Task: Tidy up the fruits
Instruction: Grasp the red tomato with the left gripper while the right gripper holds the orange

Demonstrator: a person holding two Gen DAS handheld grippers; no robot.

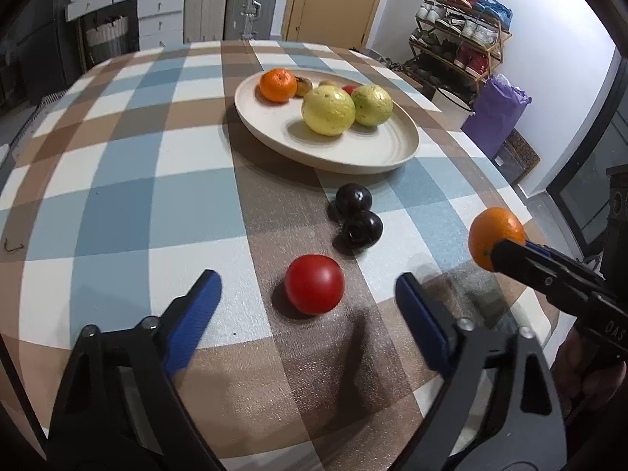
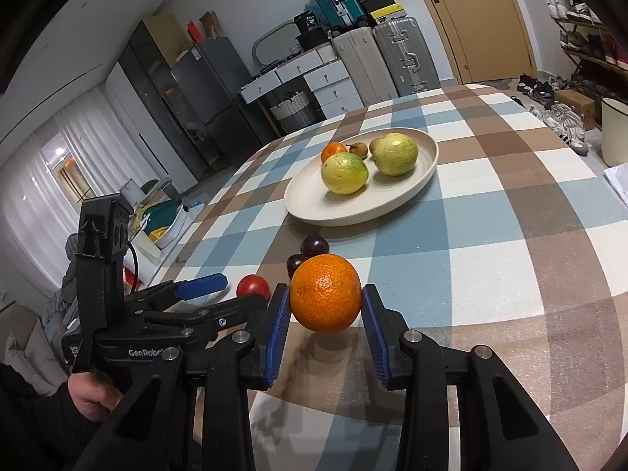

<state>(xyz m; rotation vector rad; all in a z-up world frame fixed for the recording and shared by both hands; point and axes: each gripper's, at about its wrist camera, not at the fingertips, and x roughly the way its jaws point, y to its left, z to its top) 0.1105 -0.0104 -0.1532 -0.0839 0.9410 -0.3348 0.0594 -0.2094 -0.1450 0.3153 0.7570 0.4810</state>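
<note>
Right gripper [image 2: 325, 302] clamps the orange [image 2: 325, 299] clear of the table, presumably bound for the plate [image 2: 314, 212] ahead; left gripper [image 1: 310, 290] gapes, straddling the tomato [image 1: 314, 289].

Two oranges [image 1: 495, 235], two guavas [image 1: 328, 110], two dark plums [image 1: 353, 199], one tomato [image 1: 314, 283], one plate [image 1: 392, 153]

Glossy smooth tomato [image 1: 314, 289] and shiny dark plums [image 1: 354, 199]; the orange [image 2: 325, 293] is dimpled – matt cream plate [image 1: 396, 149], grainy checked tablecloth [image 1: 117, 196], ribbed blue pads [image 2: 279, 333] – black plastic frame
</note>
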